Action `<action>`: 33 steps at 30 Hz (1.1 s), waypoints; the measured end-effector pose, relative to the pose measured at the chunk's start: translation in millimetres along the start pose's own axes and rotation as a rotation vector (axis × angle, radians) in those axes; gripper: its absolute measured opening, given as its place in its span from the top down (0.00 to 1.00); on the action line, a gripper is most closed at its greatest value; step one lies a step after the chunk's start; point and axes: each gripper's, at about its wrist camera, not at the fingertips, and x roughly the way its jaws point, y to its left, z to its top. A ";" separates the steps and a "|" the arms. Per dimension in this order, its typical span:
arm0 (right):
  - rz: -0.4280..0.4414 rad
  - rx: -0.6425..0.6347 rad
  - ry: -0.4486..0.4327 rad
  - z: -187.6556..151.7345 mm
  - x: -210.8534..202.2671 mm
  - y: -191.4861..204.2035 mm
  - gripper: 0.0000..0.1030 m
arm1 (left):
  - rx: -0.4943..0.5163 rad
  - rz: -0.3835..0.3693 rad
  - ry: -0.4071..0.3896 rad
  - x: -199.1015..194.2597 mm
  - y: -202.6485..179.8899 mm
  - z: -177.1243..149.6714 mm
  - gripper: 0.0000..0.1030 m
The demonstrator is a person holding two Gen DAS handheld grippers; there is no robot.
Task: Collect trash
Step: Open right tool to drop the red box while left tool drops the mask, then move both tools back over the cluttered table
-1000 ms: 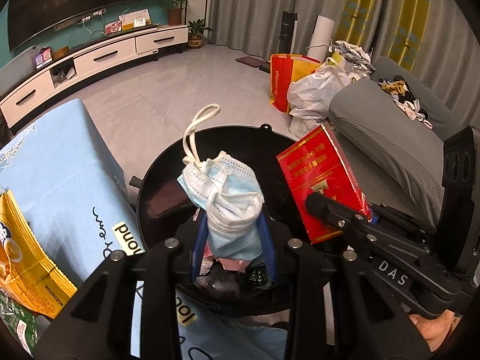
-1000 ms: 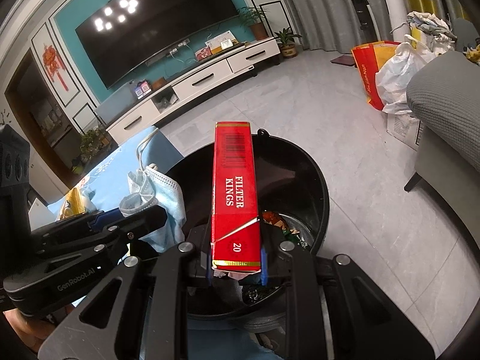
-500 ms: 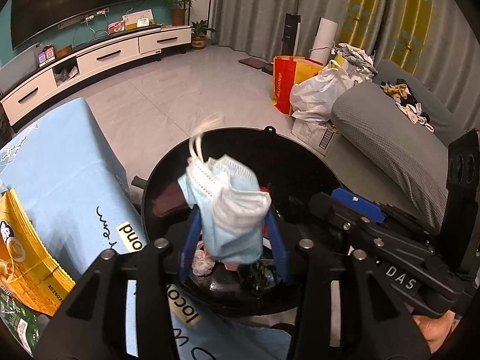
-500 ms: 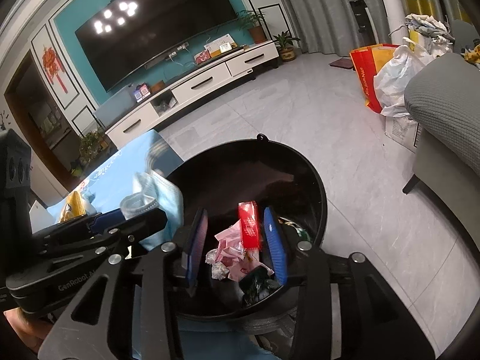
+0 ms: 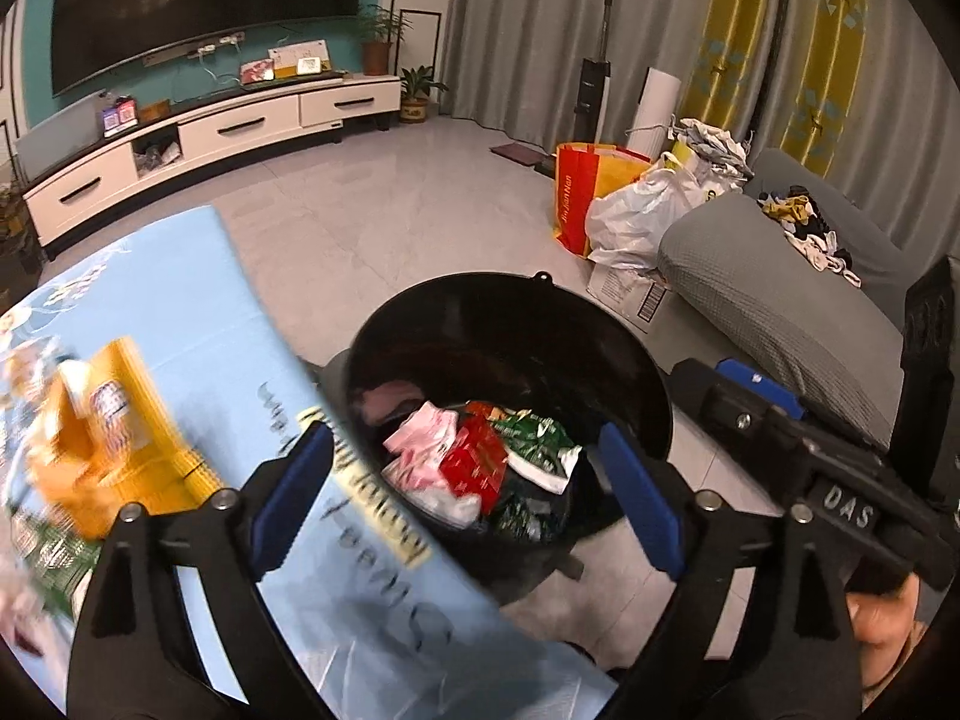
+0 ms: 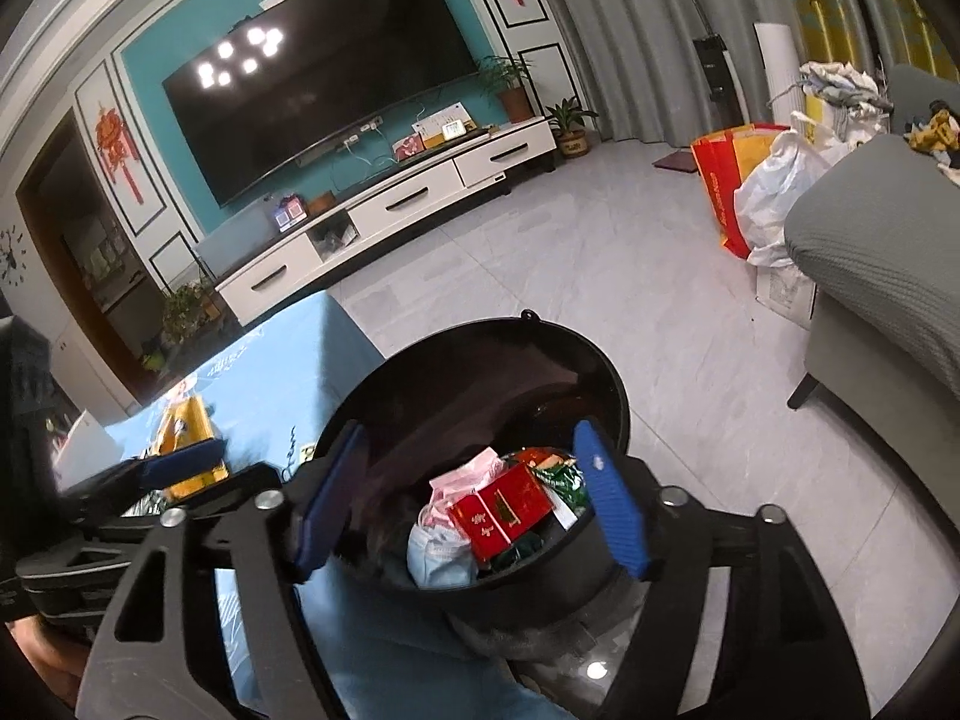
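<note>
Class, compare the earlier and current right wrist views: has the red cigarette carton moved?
Yes. The red cigarette carton has dropped from between the right gripper fingers, whose jaws have just been opening, down into the black trash bin, beside the face mask.

Both grippers are tipped downward, side by side. The left gripper has just been opening, and its blue pads now stand wide apart with nothing between them. The right gripper has also just been opening, its pads spread and empty, and a hand grips its handle.
</note>
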 end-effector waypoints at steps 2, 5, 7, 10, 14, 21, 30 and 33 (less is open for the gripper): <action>0.000 -0.012 0.016 -4.0 -5.0 4.0 0.23 | -0.010 0.010 0.001 -15.1 4.5 -8.6 0.06; 0.013 -0.027 0.055 -11.0 -9.1 12.9 0.18 | -0.038 0.023 0.008 -41.5 15.1 -26.7 0.03; 0.030 -0.050 0.083 -17.3 -11.4 23.0 0.18 | -0.065 0.037 0.012 -59.9 25.3 -41.0 0.03; 0.057 -0.099 0.122 -27.6 -16.2 46.4 0.18 | -0.120 0.061 0.018 -84.6 44.2 -61.7 0.03; 0.098 -0.182 0.141 -38.3 -26.9 79.1 0.18 | -0.215 0.135 -0.002 -123.4 80.8 -93.8 0.03; 0.177 -0.292 0.179 -53.0 -33.7 130.2 0.18 | -0.423 0.258 -0.015 -177.8 150.5 -152.7 0.03; 0.250 -0.448 0.266 -85.1 -14.3 196.0 0.18 | -0.590 0.305 -0.013 -202.7 194.9 -209.8 0.03; 0.252 -0.506 0.289 -96.4 -4.3 216.5 0.18 | -0.610 0.300 -0.023 -204.0 203.2 -215.2 0.03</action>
